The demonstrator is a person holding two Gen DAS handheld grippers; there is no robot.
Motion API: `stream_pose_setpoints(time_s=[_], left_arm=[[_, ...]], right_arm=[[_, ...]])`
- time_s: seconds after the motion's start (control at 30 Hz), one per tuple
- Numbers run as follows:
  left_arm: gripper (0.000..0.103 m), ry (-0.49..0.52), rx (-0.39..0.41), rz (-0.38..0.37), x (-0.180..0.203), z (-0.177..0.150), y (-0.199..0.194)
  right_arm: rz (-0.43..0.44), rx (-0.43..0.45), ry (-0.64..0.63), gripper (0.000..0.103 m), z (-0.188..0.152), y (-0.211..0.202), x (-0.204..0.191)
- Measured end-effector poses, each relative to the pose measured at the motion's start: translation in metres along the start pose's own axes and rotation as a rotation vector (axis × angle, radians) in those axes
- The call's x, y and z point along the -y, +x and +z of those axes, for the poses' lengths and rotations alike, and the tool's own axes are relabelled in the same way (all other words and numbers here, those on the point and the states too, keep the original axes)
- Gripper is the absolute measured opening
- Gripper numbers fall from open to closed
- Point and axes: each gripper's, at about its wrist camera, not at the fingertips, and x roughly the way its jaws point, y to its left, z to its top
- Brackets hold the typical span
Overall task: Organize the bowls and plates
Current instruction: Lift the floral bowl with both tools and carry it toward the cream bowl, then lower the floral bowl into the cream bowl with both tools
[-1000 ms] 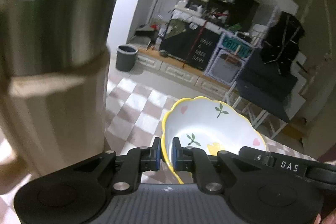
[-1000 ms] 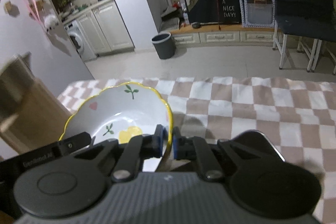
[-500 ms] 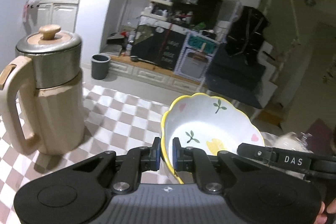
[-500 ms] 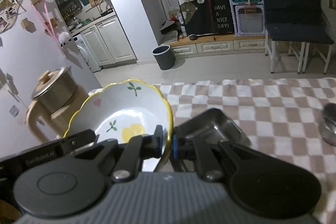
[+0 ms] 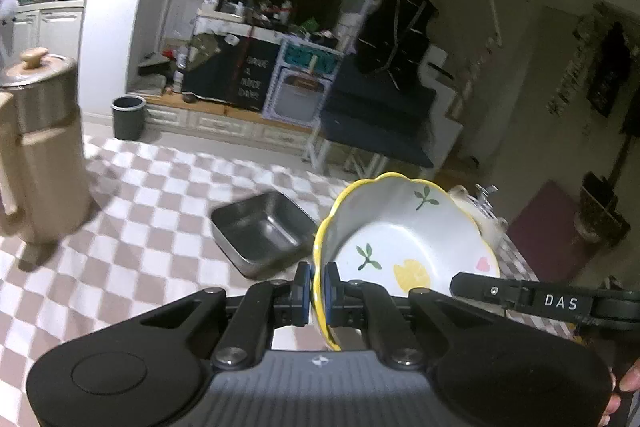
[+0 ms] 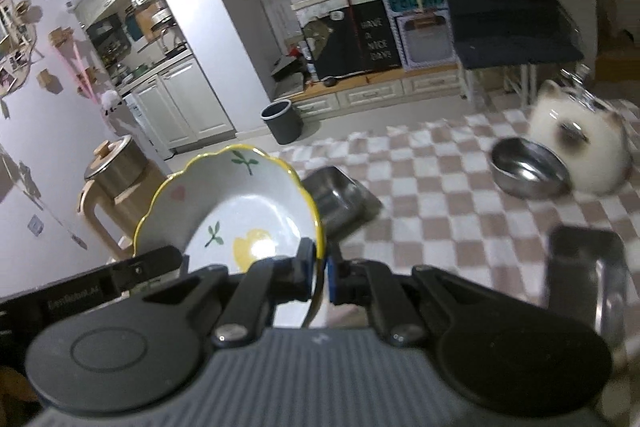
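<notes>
The left gripper point(image 5: 316, 285) is pinched tight on the near left rim of a scalloped, yellow-edged bowl point(image 5: 404, 239), its two blue pads pressing the wall from either side. The right gripper point(image 6: 319, 273) nips the opposite rim the same way, so the bowl point(image 6: 240, 215) hangs between the two, tilted and clear of the checked tablecloth point(image 5: 160, 219). Painted green sprigs, a yellow blob and a pink heart show on its white inside. In the left wrist view a square steel tray point(image 5: 262, 227) sits on the cloth at about eleven o'clock from the pads, just beyond the bowl's edge, and a beige jug with a steel top and wooden knob point(image 5: 38, 147) stands well off at nine o'clock. In the right wrist view the same tray point(image 6: 340, 199) lies at one o'clock behind the bowl; a round steel bowl point(image 6: 528, 173) rests at two o'clock, touching or just beside a cream cat-shaped jar point(image 6: 580, 143). A dark bin point(image 6: 281, 121) stands on the floor at twelve o'clock.
</notes>
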Motion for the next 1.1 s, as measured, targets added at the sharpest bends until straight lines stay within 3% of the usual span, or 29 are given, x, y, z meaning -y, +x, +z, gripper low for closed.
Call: stream_pose_setpoints(time_s=[0.43,1.1], left_arm=[[0.007,0.071,-0.148,-0.052,0.032,-0.040,0.031],[0.007,0.084,-0.346,-0.025,0.040,-0.068,0.072]], right_arm=[[-0.103,-0.083,0.138,0.009,-0.058,-0.026,0.049],[-0.205,-0.223,0.178,0.009,-0.078,-0.010,0.073]])
